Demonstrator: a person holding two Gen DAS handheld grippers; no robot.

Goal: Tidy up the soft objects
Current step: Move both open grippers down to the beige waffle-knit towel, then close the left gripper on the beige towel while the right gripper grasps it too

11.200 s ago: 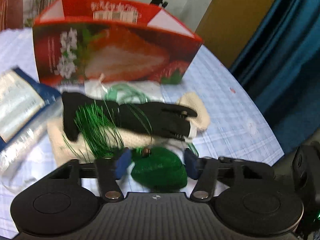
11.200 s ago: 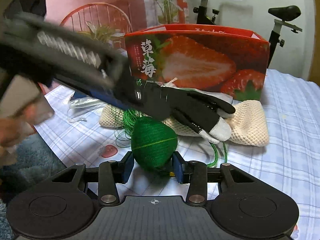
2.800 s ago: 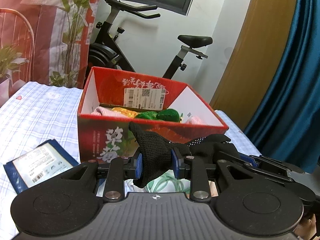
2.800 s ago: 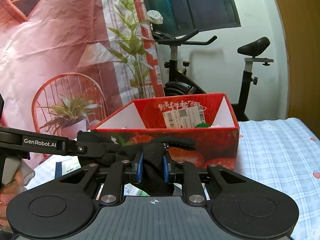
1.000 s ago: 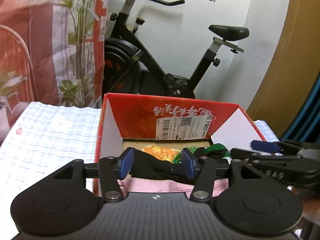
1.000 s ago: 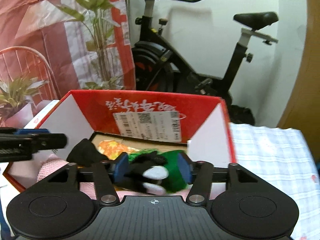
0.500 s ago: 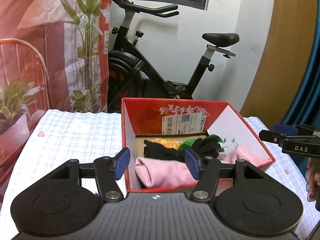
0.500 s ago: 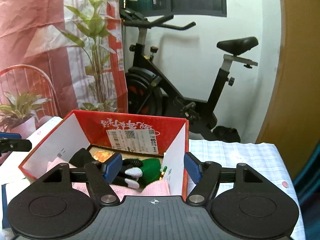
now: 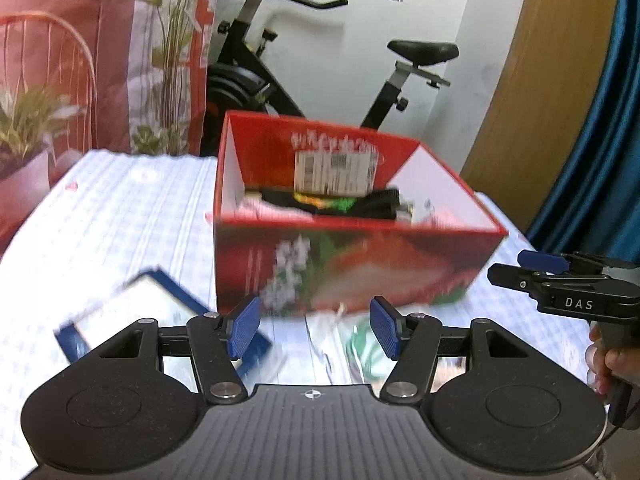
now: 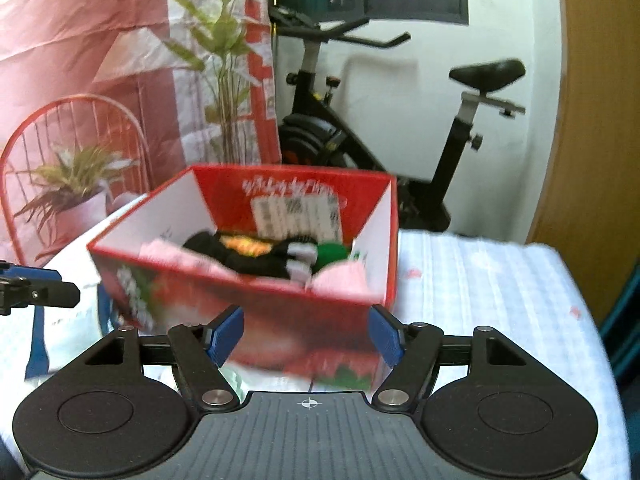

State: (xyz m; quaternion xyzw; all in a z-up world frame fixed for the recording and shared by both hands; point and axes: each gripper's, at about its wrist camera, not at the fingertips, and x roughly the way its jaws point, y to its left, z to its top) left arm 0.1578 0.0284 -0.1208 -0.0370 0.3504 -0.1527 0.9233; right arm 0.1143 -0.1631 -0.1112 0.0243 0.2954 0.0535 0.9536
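A red strawberry-print box (image 9: 352,268) stands open on the checked tablecloth; it also shows in the right wrist view (image 10: 256,304). Inside lie a black glove (image 10: 248,258), pink cloth (image 10: 340,278), a green yarn ball (image 10: 332,252) and something orange (image 10: 244,245). My left gripper (image 9: 314,326) is open and empty, in front of the box's near wall. My right gripper (image 10: 306,338) is open and empty, in front of the box. The right gripper also shows at the right edge of the left wrist view (image 9: 560,280).
A blue-edged packet (image 9: 152,316) lies left of the box. Clear plastic with green thread (image 9: 360,344) lies in front of it. An exercise bike (image 10: 400,140), a potted plant (image 10: 76,200) and a red chair stand behind the table. The table edge curves away on the right.
Both grippers have drawn back and lowered from over the box, so it now stands further ahead. The black glove stays in the box. Both stay open.
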